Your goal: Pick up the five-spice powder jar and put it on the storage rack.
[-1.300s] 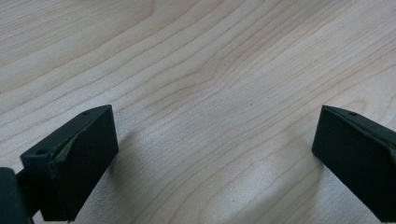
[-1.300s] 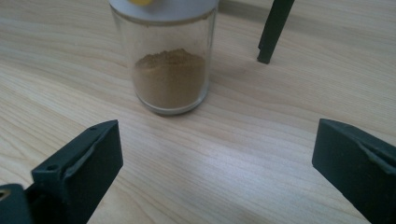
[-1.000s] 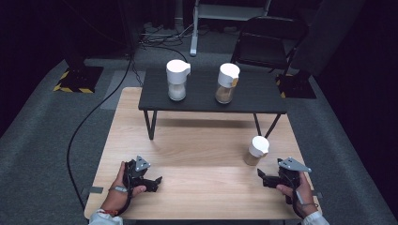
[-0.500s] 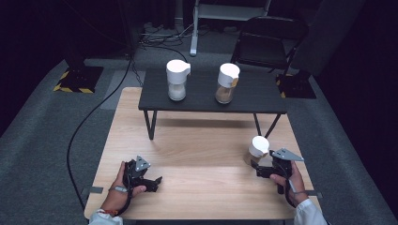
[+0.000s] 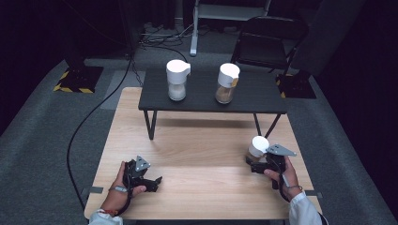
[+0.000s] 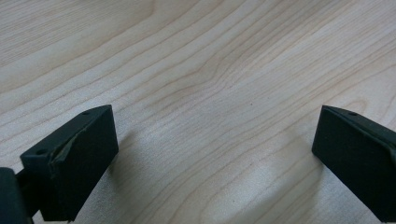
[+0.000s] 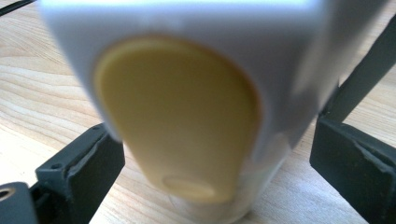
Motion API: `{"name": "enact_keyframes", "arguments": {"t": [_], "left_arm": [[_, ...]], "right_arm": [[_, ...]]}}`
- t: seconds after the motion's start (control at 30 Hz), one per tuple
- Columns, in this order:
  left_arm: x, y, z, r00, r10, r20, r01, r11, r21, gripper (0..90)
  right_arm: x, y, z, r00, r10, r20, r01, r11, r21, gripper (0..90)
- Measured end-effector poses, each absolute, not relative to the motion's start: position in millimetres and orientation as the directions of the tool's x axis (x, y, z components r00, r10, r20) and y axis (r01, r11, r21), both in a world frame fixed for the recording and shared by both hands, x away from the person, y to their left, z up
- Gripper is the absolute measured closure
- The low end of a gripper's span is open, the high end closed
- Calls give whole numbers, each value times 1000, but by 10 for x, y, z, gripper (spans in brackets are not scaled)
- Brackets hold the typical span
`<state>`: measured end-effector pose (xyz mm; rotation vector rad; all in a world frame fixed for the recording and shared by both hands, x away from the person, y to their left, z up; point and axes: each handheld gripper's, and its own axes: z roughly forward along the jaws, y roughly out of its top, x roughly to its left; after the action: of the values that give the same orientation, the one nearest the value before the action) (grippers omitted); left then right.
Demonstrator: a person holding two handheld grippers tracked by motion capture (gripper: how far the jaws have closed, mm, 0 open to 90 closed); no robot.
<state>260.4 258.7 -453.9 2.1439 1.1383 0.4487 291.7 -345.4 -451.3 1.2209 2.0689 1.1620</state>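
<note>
A small jar with a white lid (image 5: 258,145) stands on the wooden table (image 5: 202,145) at the right. In the right gripper view the jar (image 7: 187,107) looms very close and blurred, with a yellow flap on its lid, and it sits between the two black jaws. My right gripper (image 5: 251,162) is open around the jar, with a jaw on each side, and whether they touch it I cannot tell. My left gripper (image 5: 156,182) rests low at the front left, open over bare wood (image 6: 215,93), with nothing between its fingers (image 6: 74,163).
A low black table (image 5: 211,101) stands on the far half of the wooden one. It carries two white-lidded jars, one with pale contents (image 5: 177,79) and one with brown contents (image 5: 227,83). A black chair (image 5: 270,42) and a floor cable (image 5: 94,117) lie beyond.
My right gripper has moved forward from the table's front edge up to the small jar, which now sits between its jaws. The left gripper has stayed put.
</note>
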Motion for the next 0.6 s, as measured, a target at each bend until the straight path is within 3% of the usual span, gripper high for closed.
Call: {"name": "enact_keyframes", "arguments": {"t": [0.33,0.6], "left_arm": [[2604,2587,-4539,562,827,-6,600,-403,691,0],[2606,2588,-4540,563,826,-6,600,-403,691,0]], "right_arm": [[2976,-3419,-4524,-503,864,31,471,244,848,33],[2952,-3372,-4580,-479,878,22,459,228,859,99]]}}
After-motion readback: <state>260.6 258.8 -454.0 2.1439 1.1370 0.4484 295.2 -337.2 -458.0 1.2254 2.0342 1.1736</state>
